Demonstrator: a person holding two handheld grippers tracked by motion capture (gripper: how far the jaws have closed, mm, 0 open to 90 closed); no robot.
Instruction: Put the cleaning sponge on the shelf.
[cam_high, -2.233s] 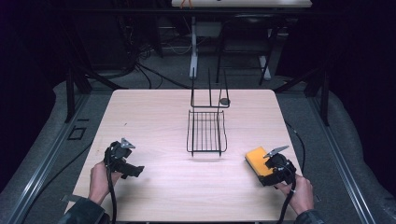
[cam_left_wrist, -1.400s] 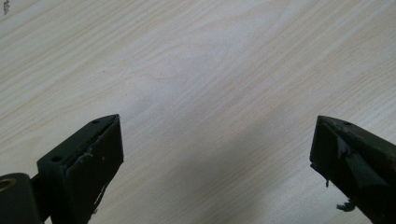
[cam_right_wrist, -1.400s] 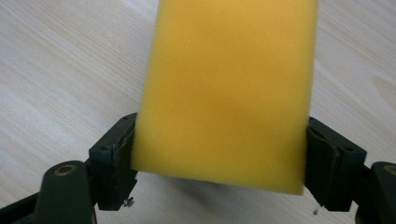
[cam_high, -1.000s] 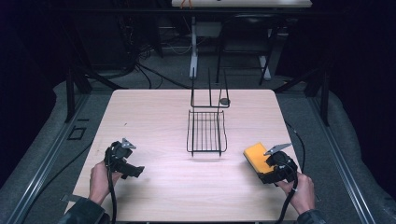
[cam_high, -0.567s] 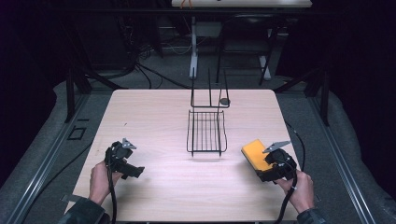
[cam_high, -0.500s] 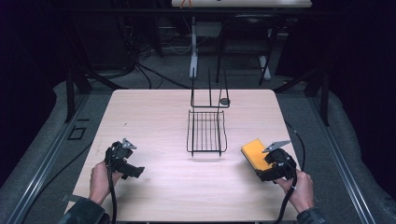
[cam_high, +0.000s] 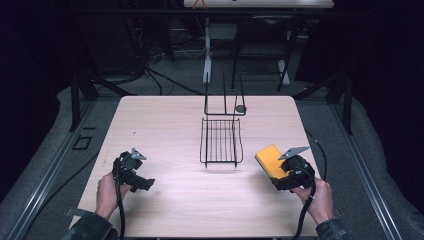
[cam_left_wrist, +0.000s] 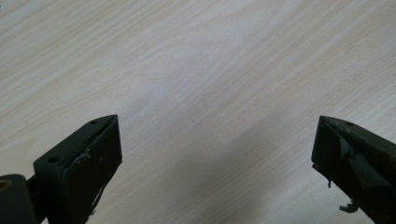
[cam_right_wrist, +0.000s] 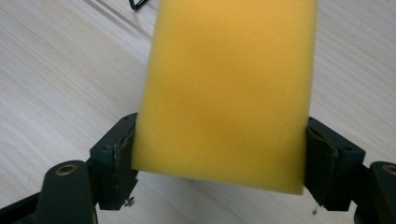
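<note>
I am holding a claw in each hand over the pale wooden table (cam_high: 165, 125), my forearms coming in from the near edge.

My right claw (cam_high: 280, 172) is clenching a yellow sponge (cam_high: 270, 159) at the near right of the table. In the right gripper view the two black jaws are pressing against the sponge's two long sides near its closer end, and the sponge (cam_right_wrist: 229, 88) is stretching away from me between them, its broad yellow face turned up toward the camera. Wood grain is showing on both sides of it. From the high view, the sponge is sticking out ahead of the claw, angled toward the table's middle, and is lying just to the right of a black wire rack (cam_high: 221, 141), apart from it. I cannot tell whether the sponge is resting on the wood or hanging slightly above it. My right hand (cam_high: 320, 197) is gripping the handle behind, with the black cable (cam_high: 303, 220) trailing back toward me.

My left claw (cam_high: 131, 172) is sitting at the near left, well apart from the rack and the sponge. In the left gripper view its jaws are standing wide apart with nothing between them, only bare wood grain and a soft shadow. My left hand (cam_high: 107, 192) is wrapping around its handle.

The wire rack is standing near the middle of the table, with a taller upright wire frame (cam_high: 224, 97) rising at its far end.
</note>
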